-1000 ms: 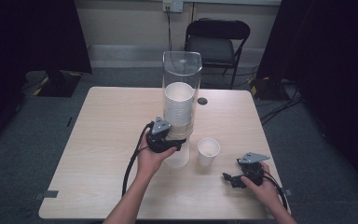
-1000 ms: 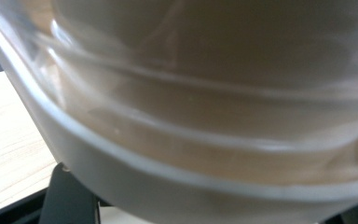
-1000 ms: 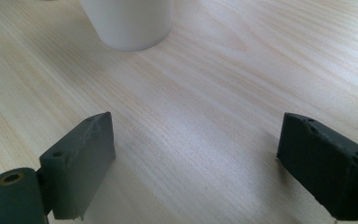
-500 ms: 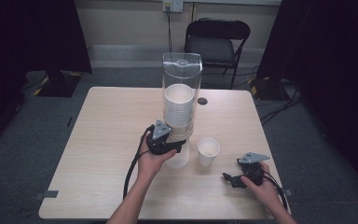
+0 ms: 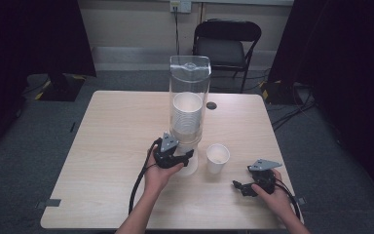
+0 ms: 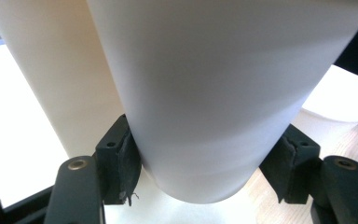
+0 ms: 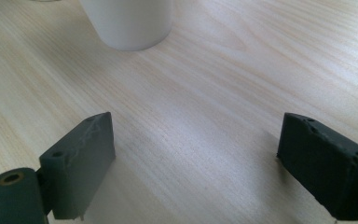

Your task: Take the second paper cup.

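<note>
One upright paper cup (image 6: 200, 102), axis vertical, sits clenched in the left tongs (image 5: 187, 158); right tongs (image 7: 200, 163) gape released.

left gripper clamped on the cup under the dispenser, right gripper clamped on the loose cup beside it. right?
Not quite. The left gripper is clamped on the cup under the dispenser, but the right gripper is open over bare table, apart from the loose cup, as the right gripper view shows.
</note>
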A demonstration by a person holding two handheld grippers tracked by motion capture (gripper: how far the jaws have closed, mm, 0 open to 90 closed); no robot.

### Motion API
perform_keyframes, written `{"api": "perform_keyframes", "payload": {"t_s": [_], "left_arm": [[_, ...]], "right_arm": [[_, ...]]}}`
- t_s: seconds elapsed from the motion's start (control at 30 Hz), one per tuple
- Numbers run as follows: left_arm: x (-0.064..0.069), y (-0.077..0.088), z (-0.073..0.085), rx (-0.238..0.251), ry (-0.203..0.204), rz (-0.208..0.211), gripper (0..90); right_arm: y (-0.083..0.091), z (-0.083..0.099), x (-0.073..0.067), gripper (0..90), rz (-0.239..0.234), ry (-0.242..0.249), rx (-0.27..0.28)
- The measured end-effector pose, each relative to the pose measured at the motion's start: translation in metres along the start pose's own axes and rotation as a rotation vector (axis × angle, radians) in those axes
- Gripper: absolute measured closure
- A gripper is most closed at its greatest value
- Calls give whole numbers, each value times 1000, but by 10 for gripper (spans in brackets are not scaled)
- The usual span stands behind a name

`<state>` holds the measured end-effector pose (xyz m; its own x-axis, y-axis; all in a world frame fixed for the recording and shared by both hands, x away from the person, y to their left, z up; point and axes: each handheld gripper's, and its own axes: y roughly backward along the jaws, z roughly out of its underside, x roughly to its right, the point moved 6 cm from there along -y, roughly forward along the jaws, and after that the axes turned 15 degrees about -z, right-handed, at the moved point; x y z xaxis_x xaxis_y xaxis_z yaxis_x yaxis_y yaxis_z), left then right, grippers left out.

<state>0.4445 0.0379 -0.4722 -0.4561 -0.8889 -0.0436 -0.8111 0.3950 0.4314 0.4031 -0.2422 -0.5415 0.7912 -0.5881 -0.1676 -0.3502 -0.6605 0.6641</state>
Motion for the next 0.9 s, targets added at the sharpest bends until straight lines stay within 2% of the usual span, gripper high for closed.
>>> {"api": "perform_keyframes", "payload": {"t_s": [0.07,0.17,0.27,0.3,0.37,0.43,0.47,0.5,0.57,0.67,0.77,0.9], "left_arm": [[0,0,0,-3,-6,-8,355],[1,0,-1,5,25,2,346],[0,1,-2,-4,10,0,333],[0,3,-3,-3,22,-8,333],[-2,10,-13,36,8,-11,281],[-2,12,-16,44,8,-19,272],[-4,15,-22,69,11,-5,269],[-3,16,-24,75,27,-3,262],[-4,16,-25,69,21,-4,255],[-3,13,-23,64,11,-1,296],[-2,11,-20,107,8,-9,311],[-2,11,-17,124,14,-25,315]], "right_arm": [[0,0,0,103,0,0,0],[0,0,0,104,-1,0,0],[0,0,0,103,0,0,0],[0,0,0,103,0,0,0],[0,0,0,103,0,1,0],[0,0,0,103,0,0,0],[0,0,0,103,0,1,0],[0,0,0,103,0,0,0],[0,0,0,103,0,0,0],[0,0,0,103,0,0,0],[0,0,0,103,0,1,0],[0,0,0,103,0,0,-1]]}}
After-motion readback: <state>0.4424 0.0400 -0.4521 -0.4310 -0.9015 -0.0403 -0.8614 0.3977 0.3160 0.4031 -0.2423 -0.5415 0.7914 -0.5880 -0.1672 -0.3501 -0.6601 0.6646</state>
